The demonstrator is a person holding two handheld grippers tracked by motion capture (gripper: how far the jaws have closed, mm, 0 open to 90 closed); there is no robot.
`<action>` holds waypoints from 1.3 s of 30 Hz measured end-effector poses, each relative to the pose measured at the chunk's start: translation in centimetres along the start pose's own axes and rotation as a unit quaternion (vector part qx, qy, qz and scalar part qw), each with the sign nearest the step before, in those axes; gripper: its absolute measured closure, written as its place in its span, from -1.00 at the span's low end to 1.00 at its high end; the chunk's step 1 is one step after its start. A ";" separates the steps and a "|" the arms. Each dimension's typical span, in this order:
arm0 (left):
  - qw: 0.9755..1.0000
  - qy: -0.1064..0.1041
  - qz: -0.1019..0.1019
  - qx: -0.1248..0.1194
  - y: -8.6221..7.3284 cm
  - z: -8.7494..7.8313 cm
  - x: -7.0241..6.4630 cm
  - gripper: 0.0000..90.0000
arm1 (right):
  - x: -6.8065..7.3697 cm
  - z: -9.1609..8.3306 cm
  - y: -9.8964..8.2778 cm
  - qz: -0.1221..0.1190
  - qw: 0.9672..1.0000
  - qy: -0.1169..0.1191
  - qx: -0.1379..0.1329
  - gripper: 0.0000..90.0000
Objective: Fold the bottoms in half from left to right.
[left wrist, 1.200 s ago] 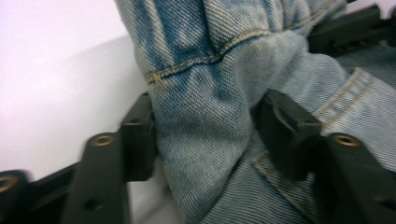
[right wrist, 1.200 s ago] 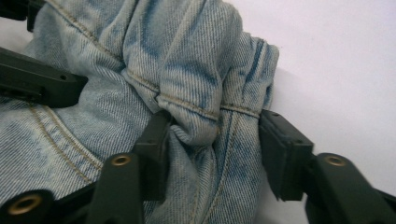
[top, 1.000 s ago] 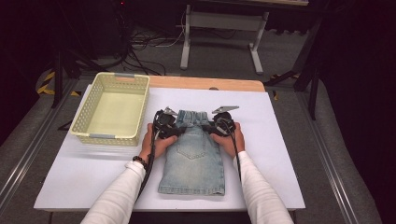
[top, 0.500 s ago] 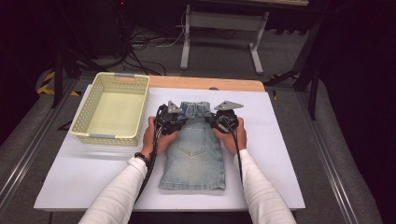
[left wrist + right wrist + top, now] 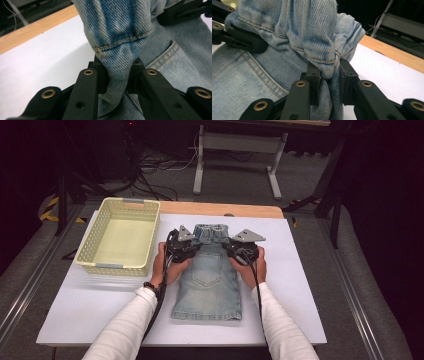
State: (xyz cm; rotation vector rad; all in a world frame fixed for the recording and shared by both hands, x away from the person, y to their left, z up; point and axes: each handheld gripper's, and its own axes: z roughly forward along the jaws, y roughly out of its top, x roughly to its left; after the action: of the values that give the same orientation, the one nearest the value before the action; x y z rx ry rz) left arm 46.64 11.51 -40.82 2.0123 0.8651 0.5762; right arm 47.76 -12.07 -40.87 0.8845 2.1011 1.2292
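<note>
Currently the fold of the denim shorts [image 5: 209,277] is only begun: both far corners of the waistband are pinched and lifted off the white table [image 5: 300,285], the rest of the garment lying flat in the middle toward the near edge. Left to do, as I judge it: carry the waistband over and lay it down. Left gripper [image 5: 116,77] is narrow, clamped on bunched denim; right gripper [image 5: 328,75] likewise. Yellow basket [image 5: 90,245] sits empty at far left.
</note>
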 end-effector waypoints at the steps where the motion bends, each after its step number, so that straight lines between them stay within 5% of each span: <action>1: 1.000 -0.001 0.003 -0.002 -0.1 -0.2 -0.1 0.69 | 0.2 -0.3 0.0 -0.003 1.000 0.000 -0.005 0.63; 18: 0.999 -0.010 0.035 -0.031 -1.6 -3.5 -2.7 0.70 | 2.4 -4.5 -1.3 -0.027 0.998 0.023 -0.059 0.63; 39: 0.996 -0.042 0.075 -0.041 -3.5 -5.9 -4.3 0.70 | 4.1 -7.7 -2.6 -0.052 0.995 0.053 -0.068 0.61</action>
State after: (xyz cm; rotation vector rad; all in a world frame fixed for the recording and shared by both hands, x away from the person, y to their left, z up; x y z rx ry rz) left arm 38.59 12.76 -40.94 2.0228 0.6352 0.5959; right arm 38.84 -14.02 -40.31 0.6539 2.0888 1.3726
